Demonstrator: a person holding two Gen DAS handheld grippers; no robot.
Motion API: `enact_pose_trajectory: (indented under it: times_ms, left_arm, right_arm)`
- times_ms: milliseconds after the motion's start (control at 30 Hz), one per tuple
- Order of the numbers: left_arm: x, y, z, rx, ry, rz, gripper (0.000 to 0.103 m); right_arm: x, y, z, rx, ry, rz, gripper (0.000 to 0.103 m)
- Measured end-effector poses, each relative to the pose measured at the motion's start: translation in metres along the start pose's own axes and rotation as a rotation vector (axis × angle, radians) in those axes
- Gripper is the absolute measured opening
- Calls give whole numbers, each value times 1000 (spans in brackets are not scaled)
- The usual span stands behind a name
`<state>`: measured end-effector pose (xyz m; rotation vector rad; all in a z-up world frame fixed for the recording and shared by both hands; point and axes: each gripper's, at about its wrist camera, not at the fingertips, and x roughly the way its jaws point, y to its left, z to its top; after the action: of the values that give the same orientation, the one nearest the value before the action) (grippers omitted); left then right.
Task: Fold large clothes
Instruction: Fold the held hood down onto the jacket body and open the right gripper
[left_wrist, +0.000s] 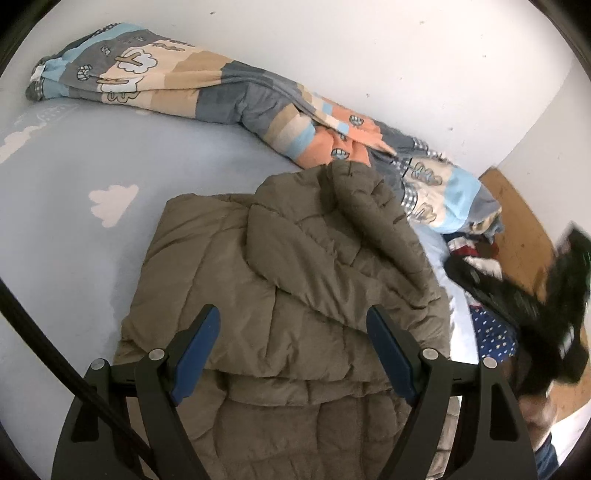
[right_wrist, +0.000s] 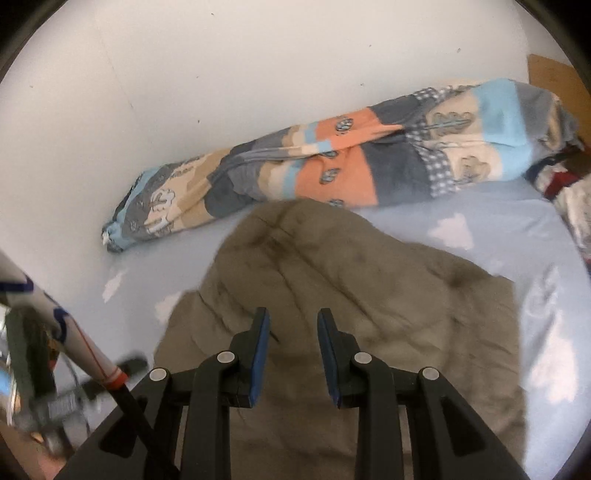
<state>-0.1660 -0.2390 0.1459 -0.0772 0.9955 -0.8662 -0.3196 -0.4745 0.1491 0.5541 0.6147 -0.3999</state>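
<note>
An olive-brown quilted puffer jacket (left_wrist: 291, 266) lies folded on the light blue bed sheet (left_wrist: 66, 236), with a sleeve or flap laid across its top. My left gripper (left_wrist: 293, 317) is open wide and hovers over the jacket's near part, empty. In the right wrist view the same jacket (right_wrist: 369, 295) fills the middle, blurred. My right gripper (right_wrist: 293, 319) is open with a narrower gap, just above the jacket, holding nothing. The right gripper also shows as a dark blur (left_wrist: 554, 306) at the right edge of the left wrist view.
A rolled patchwork duvet (left_wrist: 229, 88) lies along the white wall behind the jacket; it also shows in the right wrist view (right_wrist: 332, 162). A pile of other clothes (left_wrist: 476, 258) sits at the bed's right end. A wooden board (left_wrist: 517, 221) stands beyond.
</note>
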Motion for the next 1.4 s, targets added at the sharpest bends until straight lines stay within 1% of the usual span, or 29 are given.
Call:
enact_pose_trajectory:
  times_ms: [33, 100, 200, 267, 300, 333, 400, 467, 500, 533, 600, 633, 700, 733, 767, 833, 867, 967, 1033, 1067, 1133, 1200, 1267, 1333, 1400]
  left_arm:
    - [3, -1, -1, 11, 5, 18, 80]
    - [11, 0, -3, 22, 17, 43, 80]
    - [22, 3, -6, 21, 51, 60, 80]
    - [33, 4, -10, 36, 91, 92, 80]
    - [37, 5, -11, 43, 108, 107, 80]
    - [45, 5, -15, 53, 145, 138, 80]
    - [52, 7, -19, 59, 175, 158, 80]
    - [57, 8, -21, 67, 206, 189, 80]
    - [57, 9, -22, 66, 209, 188, 80]
    - [57, 9, -23, 64, 208, 189, 80]
    - [53, 7, -23, 60, 202, 179, 80]
    - [48, 5, -23, 58, 192, 160, 80]
    - [41, 1, -24, 53, 166, 140, 80]
    - [37, -2, -24, 57, 156, 128, 80]
    - [36, -5, -25, 65, 157, 125, 80]
    - [35, -9, -27, 77, 160, 130, 80]
    - [36, -10, -26, 79, 160, 133, 80]
    - [28, -10, -25, 71, 151, 127, 80]
    - [18, -10, -22, 68, 130, 122, 80]
    - [13, -11, -20, 69, 118, 120, 80]
    - [1, -10, -20, 71, 93, 116, 80]
    - [-9, -10, -23, 68, 76, 113, 80]
    - [-19, -10, -28, 58, 61, 99, 80]
    - [-29, -12, -38, 60, 46, 87, 80]
    - [-39, -14, -51, 79, 36, 101, 80]
  right_arm:
    - [11, 4, 3, 11, 2, 6, 29]
    - [37, 11, 1, 35, 43, 9, 29]
    - [75, 17, -16, 19, 131, -14, 29]
    - [105, 18, -37, -10, 239, -56, 29]
    - [113, 14, -45, -4, 261, -56, 30]
    - [120, 9, -53, 7, 258, -50, 30]
    - [117, 7, -54, 3, 244, -41, 29]
    - [106, 11, -49, -5, 246, -33, 29]
    - [98, 11, -47, -3, 241, -24, 29]
    - [86, 11, -45, 4, 224, -7, 30]
    - [58, 6, -43, 25, 162, 27, 30]
    - [46, 2, -43, 28, 135, 17, 31]
    - [34, -7, -47, 24, 102, -62, 31]
    - [33, -12, -51, 26, 103, -98, 31]
    - [39, -21, -57, 41, 134, -131, 31]
    - [57, -36, -69, 79, 214, -126, 32]
    - [63, -41, -75, 93, 230, -111, 32]
    - [55, -44, -75, 144, 221, -89, 31]
    - [35, -43, -70, 176, 206, -73, 31]
    - [17, -40, -70, 183, 178, -56, 32]
    - [-8, -32, -76, 173, 157, -42, 33]
    - [-39, -27, -92, 148, 143, -58, 38]
    - [-68, -24, -118, 146, 133, -37, 41]
    - [-88, -26, -144, 148, 128, -43, 41]
    - [-103, -31, -166, 162, 137, -66, 41]
